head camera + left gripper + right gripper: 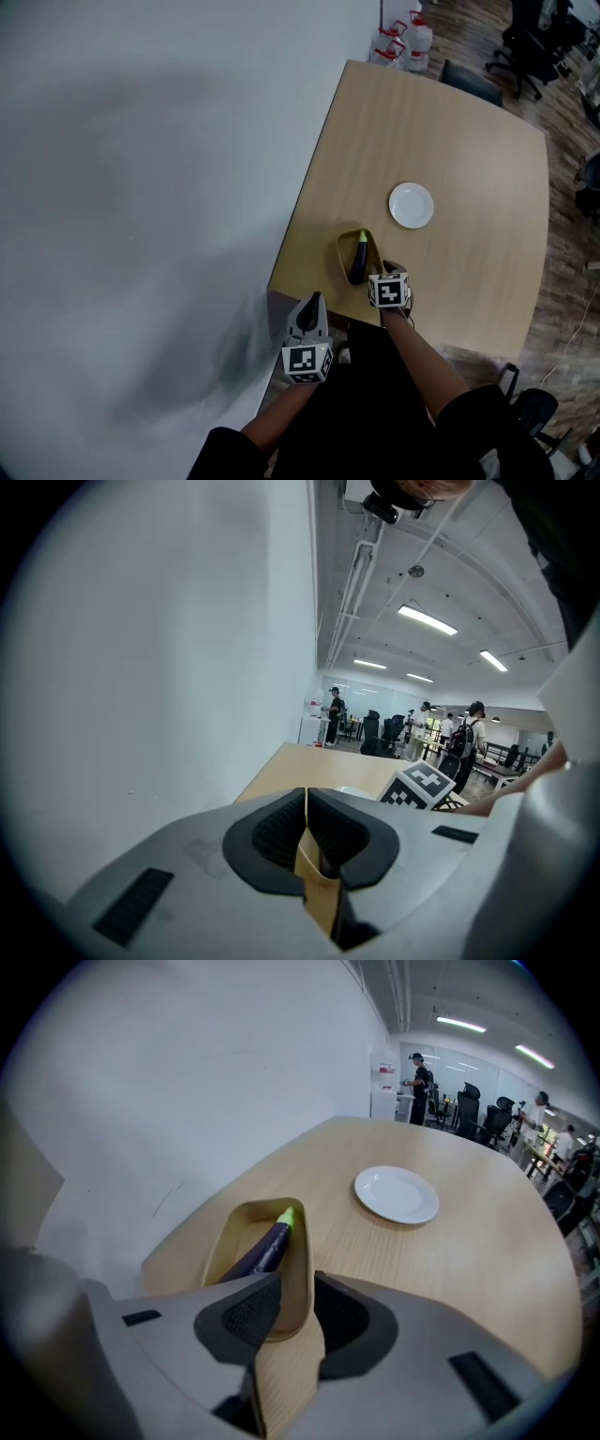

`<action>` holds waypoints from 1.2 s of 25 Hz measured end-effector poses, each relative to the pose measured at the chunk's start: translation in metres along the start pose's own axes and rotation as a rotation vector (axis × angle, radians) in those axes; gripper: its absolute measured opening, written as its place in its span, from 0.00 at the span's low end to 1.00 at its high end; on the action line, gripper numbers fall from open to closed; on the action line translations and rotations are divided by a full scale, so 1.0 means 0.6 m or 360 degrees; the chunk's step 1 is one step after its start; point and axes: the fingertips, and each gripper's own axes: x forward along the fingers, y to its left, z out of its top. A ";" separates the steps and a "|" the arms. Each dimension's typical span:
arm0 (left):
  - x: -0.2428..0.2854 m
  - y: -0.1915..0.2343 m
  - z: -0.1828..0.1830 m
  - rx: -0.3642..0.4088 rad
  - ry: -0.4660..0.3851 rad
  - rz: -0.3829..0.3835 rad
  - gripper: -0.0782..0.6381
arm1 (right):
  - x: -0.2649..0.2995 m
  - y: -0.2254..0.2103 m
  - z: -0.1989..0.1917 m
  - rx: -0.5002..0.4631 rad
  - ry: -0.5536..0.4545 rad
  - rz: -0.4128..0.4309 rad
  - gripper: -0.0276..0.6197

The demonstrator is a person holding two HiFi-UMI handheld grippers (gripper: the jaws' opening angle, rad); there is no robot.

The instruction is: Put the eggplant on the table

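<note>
A dark purple eggplant [358, 260] [265, 1251] with a green stem lies inside a tan oval tray [341, 253] [302, 1269]. The tray rests on the wooden table [469, 141] [469, 1260] near its front edge. My right gripper [382, 272] [295, 1302] is open at the tray's near end; the rim runs between its jaws and the pads stand clear of it. Off the table's front left corner, beside the wall, my left gripper [312, 302] [307, 803] is shut. A thin tan sliver shows in its slit, and I cannot tell what that is.
A white plate [412, 205] [397, 1193] sits empty mid-table beyond the tray. A white wall [141, 187] runs along the table's left side. A dark chair [472, 80] and water bottles [403, 42] stand at the far end. People stand far off in the office.
</note>
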 end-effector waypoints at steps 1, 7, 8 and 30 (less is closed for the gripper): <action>-0.008 0.000 0.001 -0.0006 -0.0014 0.0001 0.13 | -0.013 0.004 0.005 -0.0005 -0.0017 0.0006 0.30; -0.068 -0.004 -0.001 -0.0032 -0.0047 -0.0003 0.13 | -0.102 0.027 0.028 -0.0029 -0.0157 0.0052 0.31; -0.080 -0.007 0.002 -0.0035 -0.0057 -0.0010 0.13 | -0.121 0.030 0.030 -0.0030 -0.0180 0.0054 0.31; -0.276 -0.139 0.058 -0.0162 -0.0270 -0.0429 0.13 | -0.550 0.160 -0.071 -0.0123 -0.0824 0.0029 0.29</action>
